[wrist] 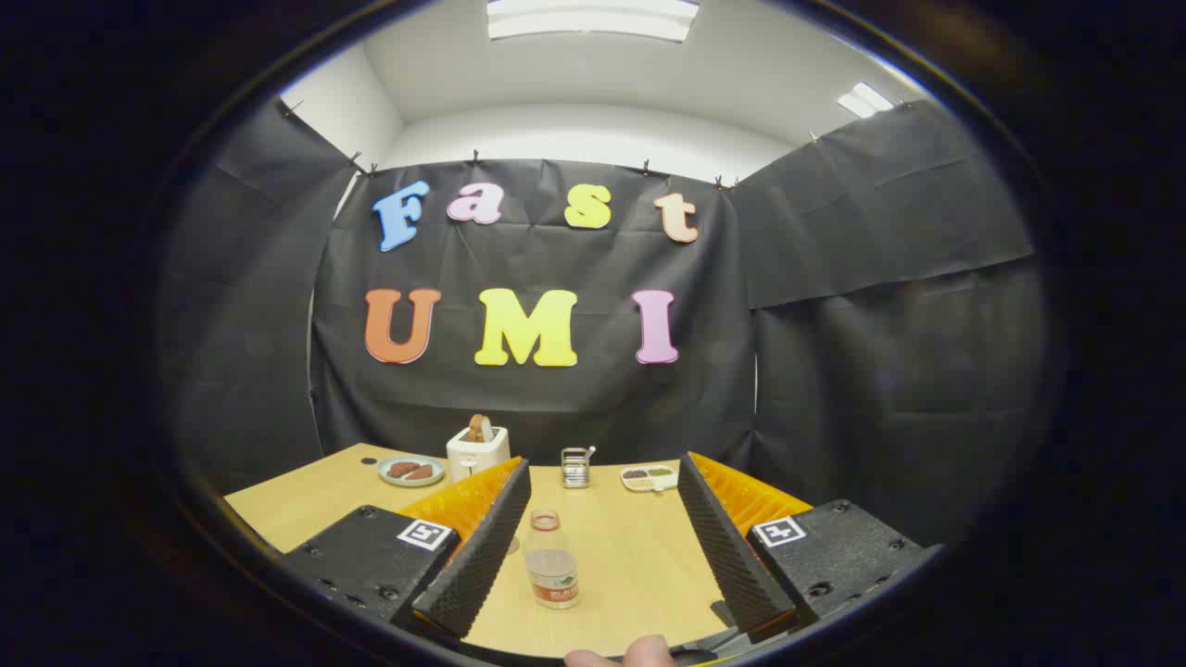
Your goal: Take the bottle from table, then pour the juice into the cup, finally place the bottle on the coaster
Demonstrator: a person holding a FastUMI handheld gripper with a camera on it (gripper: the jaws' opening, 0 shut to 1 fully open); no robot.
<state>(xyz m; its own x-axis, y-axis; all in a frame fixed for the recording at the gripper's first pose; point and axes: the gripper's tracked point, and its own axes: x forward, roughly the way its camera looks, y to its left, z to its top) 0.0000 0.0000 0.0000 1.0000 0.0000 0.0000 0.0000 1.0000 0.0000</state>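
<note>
A small clear plastic bottle (552, 559) with a red cap and a red label stands upright on the wooden table (639, 556). It sits between my two fingers, nearer the left one, with a gap on each side. My gripper (602, 519) is open, its black ribbed pads spread wide and touching nothing. A clear cup (512, 544) seems to peek out just behind the left finger (482, 547), mostly hidden. A person's fingertip (639, 653) shows under the gripper.
At the back of the table stand a white toaster (477, 448) with toast in it, a plate (410, 471) of food to its left, a small metal rack (575, 467) and a little divided dish (649, 477). Black cloth walls close the booth.
</note>
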